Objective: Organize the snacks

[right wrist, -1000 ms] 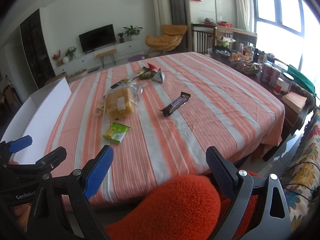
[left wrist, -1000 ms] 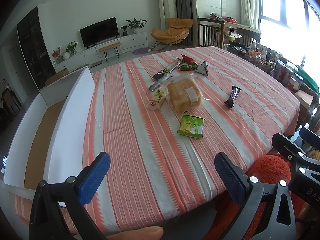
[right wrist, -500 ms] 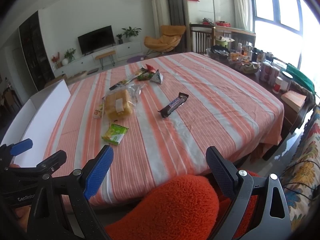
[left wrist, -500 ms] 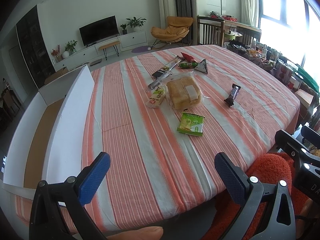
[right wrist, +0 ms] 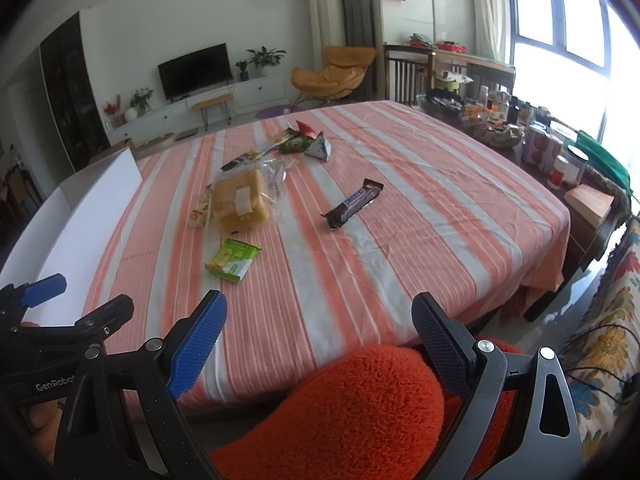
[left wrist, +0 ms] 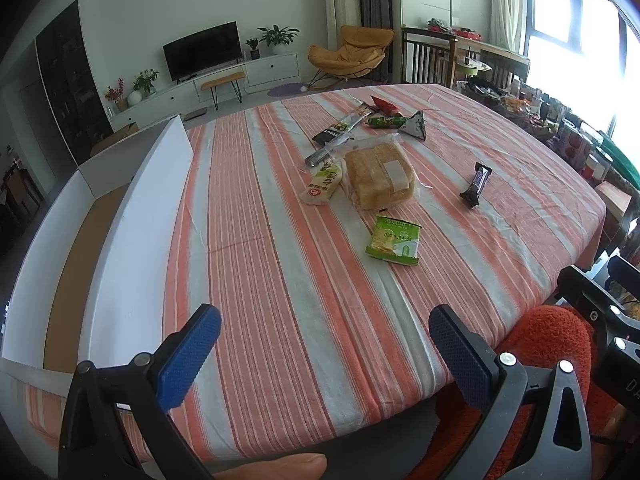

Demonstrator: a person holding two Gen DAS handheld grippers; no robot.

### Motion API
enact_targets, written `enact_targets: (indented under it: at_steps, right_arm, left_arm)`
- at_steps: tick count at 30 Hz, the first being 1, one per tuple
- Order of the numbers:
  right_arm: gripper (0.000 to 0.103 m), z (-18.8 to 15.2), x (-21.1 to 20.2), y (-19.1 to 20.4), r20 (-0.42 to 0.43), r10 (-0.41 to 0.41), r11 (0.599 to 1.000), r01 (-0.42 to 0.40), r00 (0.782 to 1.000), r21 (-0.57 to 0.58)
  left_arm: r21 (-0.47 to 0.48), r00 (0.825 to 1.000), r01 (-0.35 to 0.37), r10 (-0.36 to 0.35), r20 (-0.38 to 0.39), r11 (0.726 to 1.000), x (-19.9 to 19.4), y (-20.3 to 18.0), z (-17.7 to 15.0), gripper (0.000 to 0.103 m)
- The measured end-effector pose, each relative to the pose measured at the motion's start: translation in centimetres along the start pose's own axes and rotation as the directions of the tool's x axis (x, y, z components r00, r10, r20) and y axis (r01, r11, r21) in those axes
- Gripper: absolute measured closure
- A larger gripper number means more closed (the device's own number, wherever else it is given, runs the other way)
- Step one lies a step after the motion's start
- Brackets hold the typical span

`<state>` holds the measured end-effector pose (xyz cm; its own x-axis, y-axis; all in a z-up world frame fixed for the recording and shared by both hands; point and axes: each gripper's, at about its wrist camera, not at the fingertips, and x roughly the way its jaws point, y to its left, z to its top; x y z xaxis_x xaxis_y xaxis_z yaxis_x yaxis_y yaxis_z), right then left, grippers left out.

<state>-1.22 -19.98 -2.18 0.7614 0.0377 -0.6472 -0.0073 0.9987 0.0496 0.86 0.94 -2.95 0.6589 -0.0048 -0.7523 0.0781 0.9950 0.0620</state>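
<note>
Several snacks lie on the striped tablecloth [left wrist: 280, 264]: a green packet [left wrist: 394, 239] [right wrist: 233, 260], a bagged bread loaf [left wrist: 378, 176] [right wrist: 240, 199], a pale packet [left wrist: 324, 183], a dark Snickers bar [left wrist: 475, 185] [right wrist: 353, 202], and more wrappers [left wrist: 368, 120] [right wrist: 296, 140] farther back. A white cardboard box [left wrist: 100, 216] [right wrist: 72, 216] stands open at the table's left. My left gripper [left wrist: 324, 354] is open and empty above the near table edge. My right gripper [right wrist: 320, 344] is open and empty, near the front edge.
An orange fuzzy seat [right wrist: 360, 408] sits below the front edge. A side table [right wrist: 520, 136] with jars and bowls stands at the right. A TV cabinet [left wrist: 208, 80] and an orange chair [left wrist: 352, 52] stand far behind.
Both views have shifted slightly; the snacks sit a little lower and closer in the frames. Both grippers stay open and empty.
</note>
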Motion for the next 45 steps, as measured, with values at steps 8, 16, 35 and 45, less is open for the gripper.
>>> enact_targets:
  at_steps: [8, 16, 35, 45]
  right_arm:
    - [0.007, 0.0, 0.0, 0.1, 0.0, 0.0, 1.0, 0.0, 1.0, -0.003]
    - [0.008, 4.2, -4.2, -0.4, 0.299, -0.43, 0.813, 0.509, 0.852, -0.282]
    - [0.008, 0.4, 1.7, -1.5, 0.006, -0.019, 0.988, 0.02, 1.0, -0.152]
    - [0.008, -0.6, 2.8, -1.3, -0.004, 0.03, 0.99, -0.031, 1.0, -0.135]
  left_arm:
    - [0.0, 1.0, -0.008, 0.008, -0.007, 1.0, 0.2, 0.1, -0.1, 0.0]
    - [-0.021, 1.0, -0.013, 0.013, 0.003, 1.0, -0.1, 0.8, 0.2, 0.0]
    - [-0.015, 1.0, -0.023, 0.023, -0.021, 1.0, 1.1, 0.2, 0.3, 0.0]
    - [0.011, 0.997, -0.04, 0.04, -0.06, 0.999, 2.9, -0.8, 0.2, 0.0]
